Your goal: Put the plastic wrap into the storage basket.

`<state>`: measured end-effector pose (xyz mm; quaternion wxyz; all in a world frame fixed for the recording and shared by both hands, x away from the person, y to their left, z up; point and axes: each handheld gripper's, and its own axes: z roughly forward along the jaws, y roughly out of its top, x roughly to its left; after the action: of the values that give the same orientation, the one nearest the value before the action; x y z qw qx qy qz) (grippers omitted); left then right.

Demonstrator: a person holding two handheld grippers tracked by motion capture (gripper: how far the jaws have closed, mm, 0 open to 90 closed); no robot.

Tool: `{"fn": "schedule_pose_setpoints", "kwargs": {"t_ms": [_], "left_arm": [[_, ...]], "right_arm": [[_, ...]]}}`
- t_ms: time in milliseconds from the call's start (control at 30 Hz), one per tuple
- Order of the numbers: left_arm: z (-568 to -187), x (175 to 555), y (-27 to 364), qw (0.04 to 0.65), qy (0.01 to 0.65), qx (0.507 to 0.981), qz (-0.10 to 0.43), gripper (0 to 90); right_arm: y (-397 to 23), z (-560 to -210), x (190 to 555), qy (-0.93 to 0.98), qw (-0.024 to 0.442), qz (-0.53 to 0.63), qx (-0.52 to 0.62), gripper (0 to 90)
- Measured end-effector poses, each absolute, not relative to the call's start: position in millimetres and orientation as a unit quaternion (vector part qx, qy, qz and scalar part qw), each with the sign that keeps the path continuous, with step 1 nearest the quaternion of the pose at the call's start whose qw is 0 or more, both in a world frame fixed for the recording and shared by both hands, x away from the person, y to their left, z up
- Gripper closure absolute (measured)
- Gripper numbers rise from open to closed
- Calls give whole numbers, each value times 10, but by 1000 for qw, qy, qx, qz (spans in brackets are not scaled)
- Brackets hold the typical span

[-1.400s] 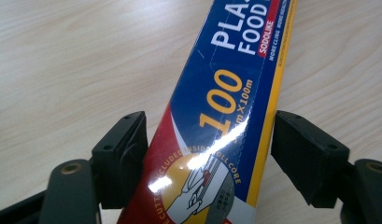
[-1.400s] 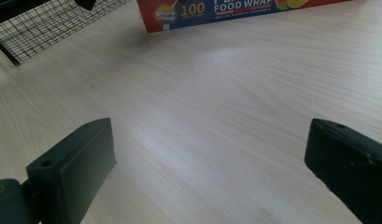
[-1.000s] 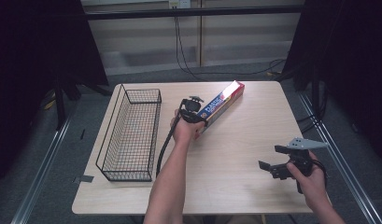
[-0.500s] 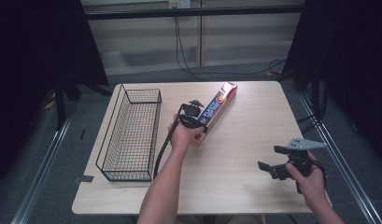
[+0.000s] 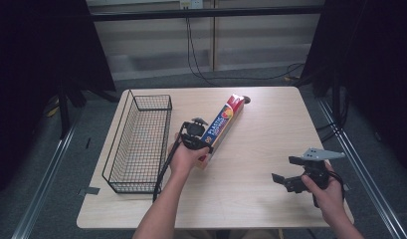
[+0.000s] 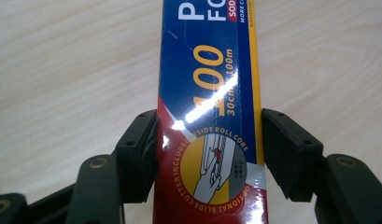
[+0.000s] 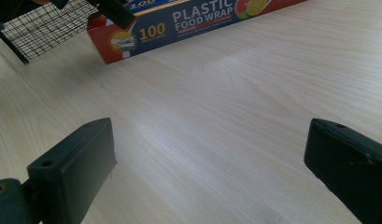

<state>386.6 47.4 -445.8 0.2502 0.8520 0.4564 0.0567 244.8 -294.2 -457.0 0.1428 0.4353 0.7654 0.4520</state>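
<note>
A light wooden table (image 5: 251, 199) carries a wire basket (image 5: 141, 142) and a food-wrap box (image 5: 222, 127)

Bare light wooden tabletop (image 5: 270, 149) lies open between both hands. The black wire basket (image 5: 141, 139) blocks the left side. The long blue-and-red plastic-wrap box (image 5: 222, 124) crosses the middle.

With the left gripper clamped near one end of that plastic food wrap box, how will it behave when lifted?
The plastic food wrap box is long, and the left gripper grips near its red end, so the far end will probably sag or swing. Its glossy card face shows glare, so it may slip between the pads. Flat sides mean it likely won't roll.
</note>
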Motion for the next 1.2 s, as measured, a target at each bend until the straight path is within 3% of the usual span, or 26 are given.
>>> {"fn": "schedule_pose_setpoints", "kwargs": {"t_ms": [367,733,1200], "left_arm": [[-4440,3575,651,242,459,853,57,398],[-4335,3712,548,219,464,857,50,380],[-4416,4036,230,182,463,866,50,208]], "right_arm": [[-2908,-4565,2445,767,141,452,433,16],[-2923,-4561,2456,765,140,454,434,16],[-2953,-4554,2450,764,139,456,435,16]]}}
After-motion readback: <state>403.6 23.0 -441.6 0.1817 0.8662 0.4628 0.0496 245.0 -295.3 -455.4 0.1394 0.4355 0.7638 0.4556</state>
